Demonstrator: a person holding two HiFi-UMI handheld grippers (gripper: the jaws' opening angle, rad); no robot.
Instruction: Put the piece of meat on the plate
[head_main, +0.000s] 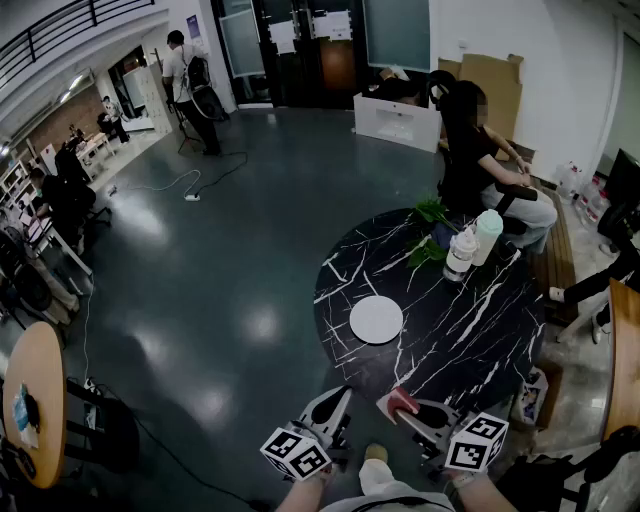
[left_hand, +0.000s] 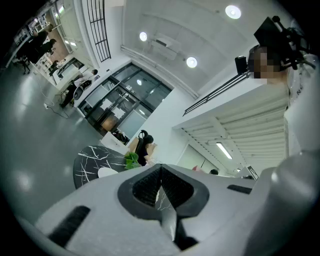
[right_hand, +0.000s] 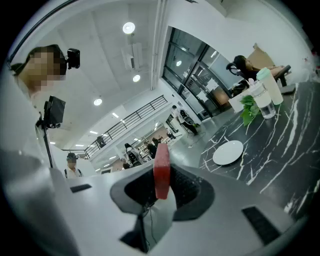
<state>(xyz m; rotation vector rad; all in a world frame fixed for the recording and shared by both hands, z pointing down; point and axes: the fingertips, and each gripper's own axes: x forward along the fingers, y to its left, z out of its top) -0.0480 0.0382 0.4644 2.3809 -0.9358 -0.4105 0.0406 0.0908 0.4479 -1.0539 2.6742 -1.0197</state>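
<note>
A red slab of meat (right_hand: 162, 171) stands on edge between the pads of my right gripper (right_hand: 161, 186), which is shut on it. In the head view the meat (head_main: 402, 401) shows at the right gripper (head_main: 408, 408), over the near rim of the black marble table (head_main: 470, 330). The white round plate (head_main: 376, 320) lies bare on the table's left part, a short way beyond the gripper; the right gripper view has the plate (right_hand: 228, 152) to the right. My left gripper (head_main: 330, 408) hangs left of the right one, off the table; its jaws (left_hand: 160, 187) are shut with nothing between them.
At the table's far side stand a clear bottle (head_main: 460, 253), a pale green bottle (head_main: 487, 236) and a leafy plant (head_main: 428, 232). A seated person (head_main: 480, 165) is just behind them. A wooden round table (head_main: 35, 400) stands at the left and several people are farther off.
</note>
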